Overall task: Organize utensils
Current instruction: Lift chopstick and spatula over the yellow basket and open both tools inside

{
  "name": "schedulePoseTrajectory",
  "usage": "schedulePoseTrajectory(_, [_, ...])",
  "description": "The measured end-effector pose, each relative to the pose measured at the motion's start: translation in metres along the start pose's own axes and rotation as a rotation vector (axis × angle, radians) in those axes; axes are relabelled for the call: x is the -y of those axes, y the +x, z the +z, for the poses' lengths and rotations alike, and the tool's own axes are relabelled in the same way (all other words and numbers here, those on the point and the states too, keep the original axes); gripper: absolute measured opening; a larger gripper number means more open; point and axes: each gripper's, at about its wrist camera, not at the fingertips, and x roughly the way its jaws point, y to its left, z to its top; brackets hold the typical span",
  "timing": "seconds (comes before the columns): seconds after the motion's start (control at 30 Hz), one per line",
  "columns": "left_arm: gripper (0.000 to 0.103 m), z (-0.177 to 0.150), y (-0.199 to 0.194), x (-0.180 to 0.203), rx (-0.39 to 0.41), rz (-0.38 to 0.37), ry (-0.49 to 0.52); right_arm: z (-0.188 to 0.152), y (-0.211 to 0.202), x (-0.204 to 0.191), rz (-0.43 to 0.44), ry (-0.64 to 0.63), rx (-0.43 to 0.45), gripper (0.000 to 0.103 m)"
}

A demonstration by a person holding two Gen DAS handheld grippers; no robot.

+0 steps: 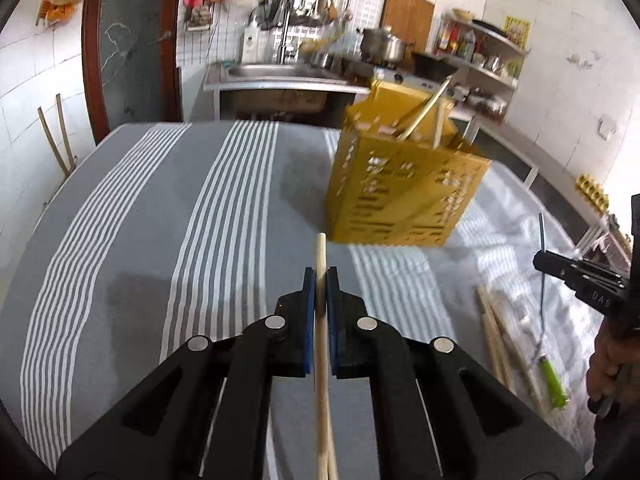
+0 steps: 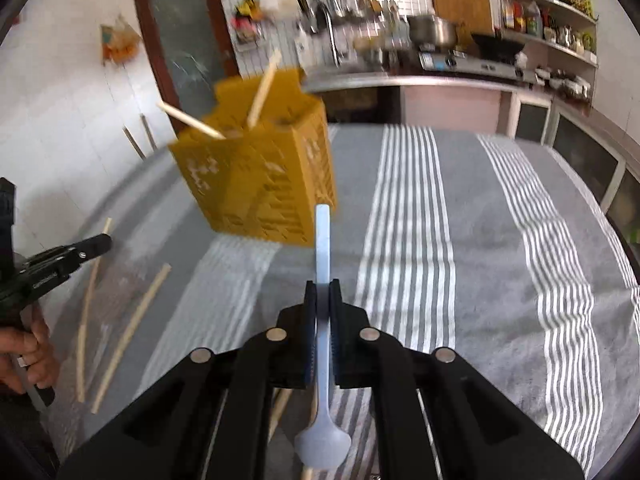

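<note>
A yellow perforated utensil holder stands on the grey striped cloth, with chopsticks sticking out of its top. My left gripper is shut on a wooden chopstick that points toward the holder, raised above the cloth. My right gripper is shut on the handle of a pale blue plastic spoon, its bowl hanging back under the jaws. Each gripper shows at the edge of the other's view, the right gripper and the left gripper.
Loose chopsticks and a green lighter lie on the cloth between the grippers. A person's hand holds the left gripper. Behind the table are a sink, a stove with pots and shelves.
</note>
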Motion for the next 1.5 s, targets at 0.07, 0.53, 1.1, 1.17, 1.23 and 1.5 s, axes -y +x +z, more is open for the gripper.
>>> schedulePoseTrajectory(0.07, [0.004, 0.0, -0.009, 0.005, 0.021, -0.011, -0.003, 0.001, -0.01, -0.003, -0.005, -0.017, 0.035, 0.007])
schedulePoseTrajectory(0.53, [0.004, 0.014, -0.067, 0.025, 0.18, 0.005, 0.038, 0.013, -0.06, -0.009, 0.014, -0.068, 0.165, 0.007])
schedulePoseTrajectory(1.1, [0.004, 0.103, -0.093, 0.049, 0.364, -0.019, 0.081, 0.083, -0.088, -0.026, 0.045, -0.128, 0.324, 0.006])
schedulePoseTrajectory(1.17, [0.004, 0.118, -0.092, 0.054, 0.392, -0.021, 0.093, 0.093, -0.088, -0.029, 0.048, -0.136, 0.341, 0.006])
schedulePoseTrajectory(1.23, [0.004, 0.132, -0.089, 0.059, 0.412, -0.02, 0.107, 0.104, -0.087, -0.033, 0.052, -0.145, 0.356, 0.006])
schedulePoseTrajectory(1.5, [0.004, 0.185, -0.066, 0.064, 0.485, -0.054, 0.11, 0.15, -0.069, -0.042, 0.061, -0.162, 0.402, 0.006])
